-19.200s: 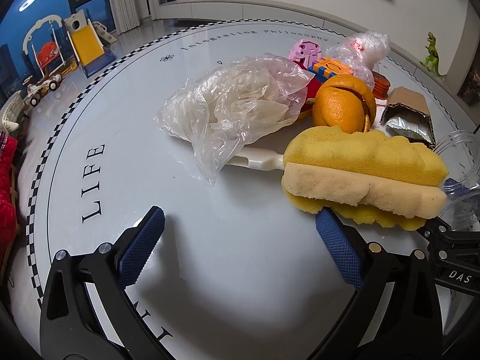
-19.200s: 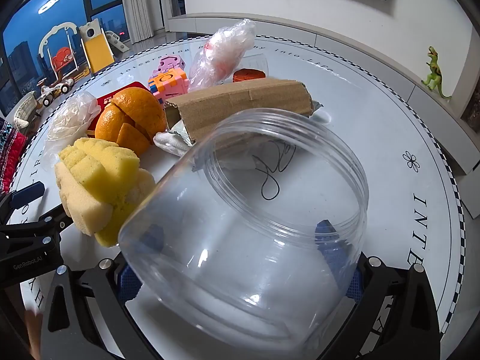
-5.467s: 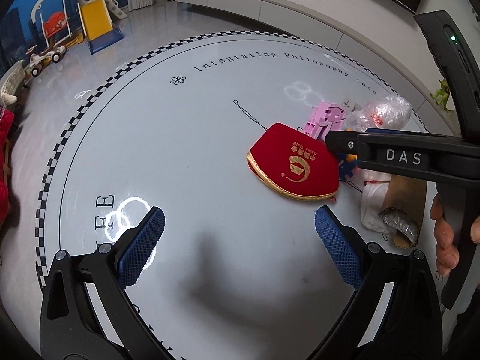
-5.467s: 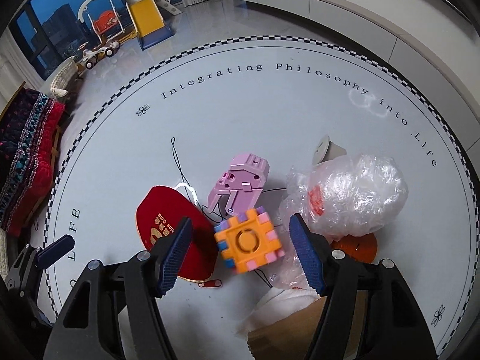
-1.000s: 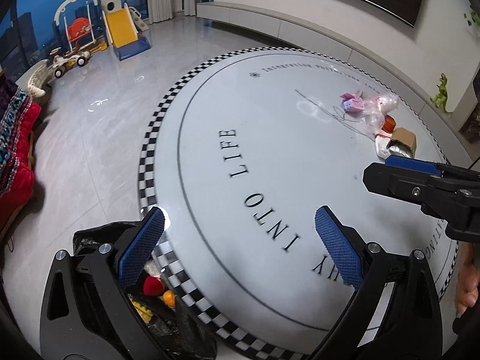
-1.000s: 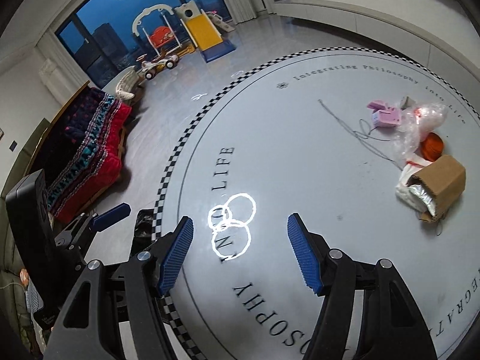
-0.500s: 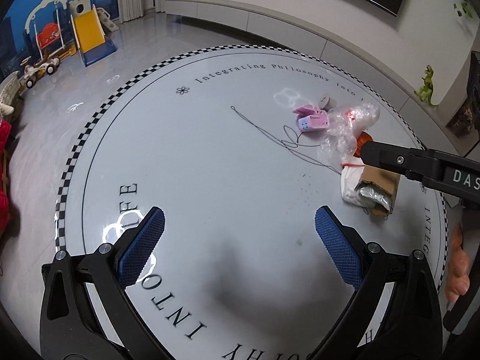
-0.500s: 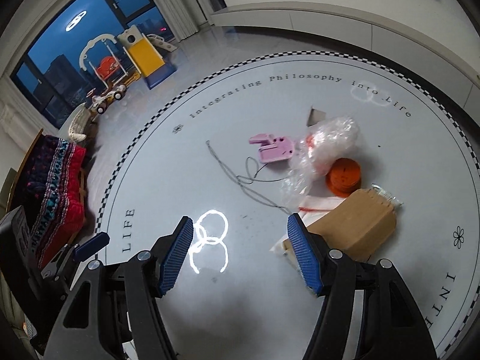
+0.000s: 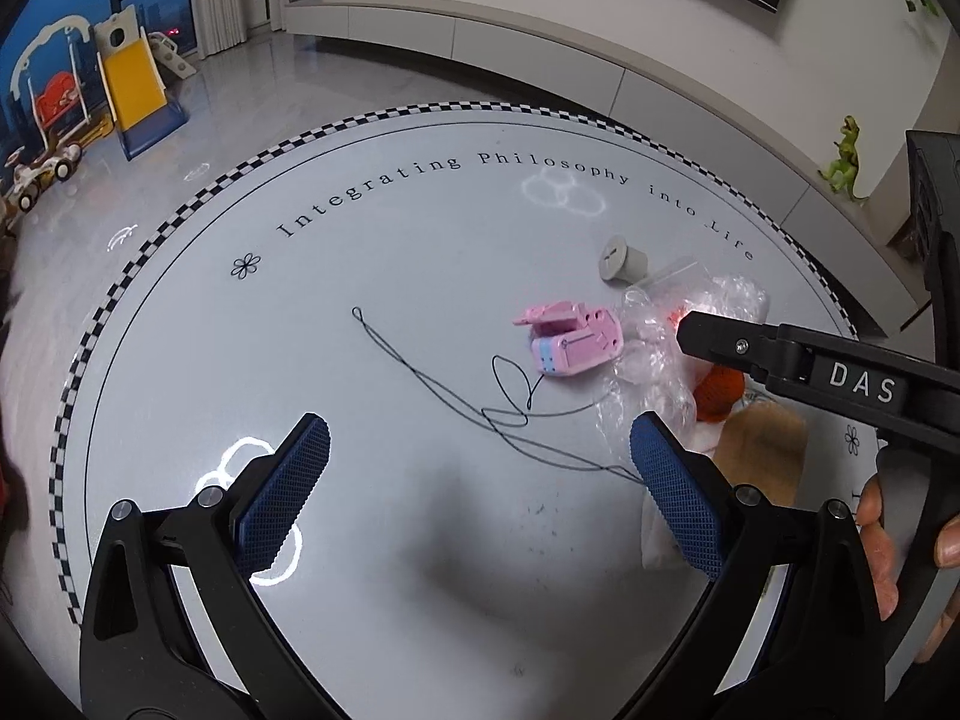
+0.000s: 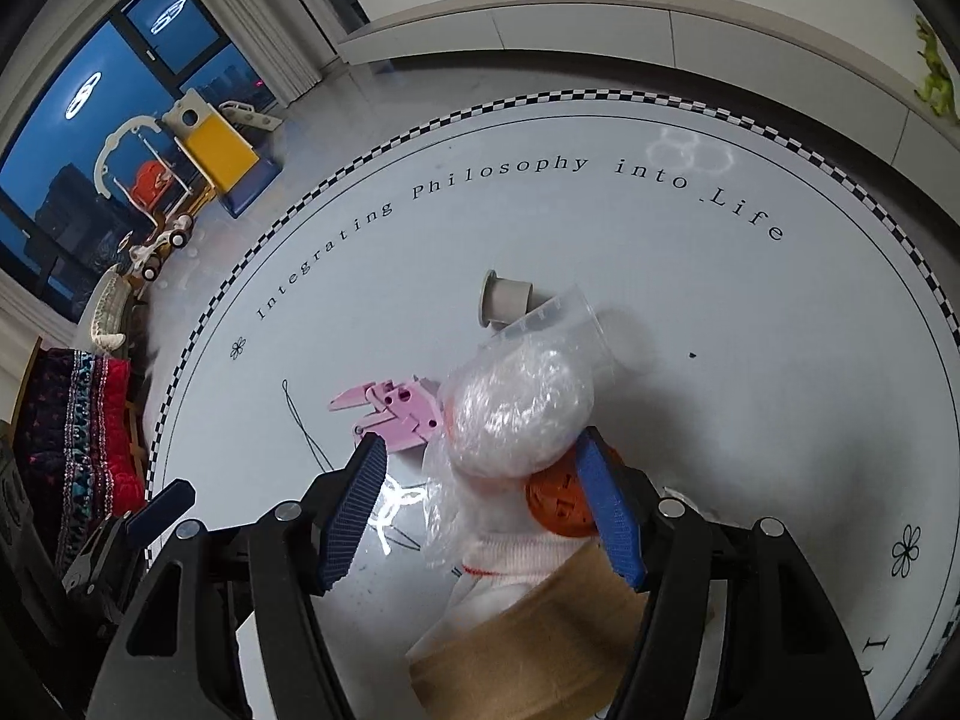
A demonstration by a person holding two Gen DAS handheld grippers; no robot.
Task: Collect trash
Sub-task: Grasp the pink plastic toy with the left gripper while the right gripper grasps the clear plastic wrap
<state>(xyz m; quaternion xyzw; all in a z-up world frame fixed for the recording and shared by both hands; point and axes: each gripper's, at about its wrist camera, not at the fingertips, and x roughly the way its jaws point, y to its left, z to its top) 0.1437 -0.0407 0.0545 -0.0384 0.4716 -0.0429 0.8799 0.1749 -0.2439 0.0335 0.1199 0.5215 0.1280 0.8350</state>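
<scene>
On the round white table [image 9: 420,252] lies a small heap of trash: a crumpled clear plastic bag [image 10: 516,414] [image 9: 654,348], a pink toy block [image 9: 570,342] [image 10: 399,414], an orange disc [image 10: 558,501] [image 9: 717,393], a brown cardboard box [image 10: 540,654] [image 9: 762,450], white paper [image 10: 516,558], a grey plug [image 9: 621,258] [image 10: 504,297] and a black thread [image 9: 456,396]. My right gripper [image 10: 483,510] hangs open over the bag and paper, gripping nothing. My left gripper [image 9: 480,498] is open above bare table, left of the heap.
A clear plastic cup [image 10: 564,318] lies behind the bag. A hand [image 9: 894,546] holds the right gripper's handle at the right edge of the left wrist view. Beyond the table are a toy slide [image 9: 135,84], a low wall cabinet and a green dinosaur figure [image 9: 843,159].
Both grippers have swept from the table's near edge and the black trash bag on the floor across to the heap, which now lies close under the right gripper. Both stayed open.
</scene>
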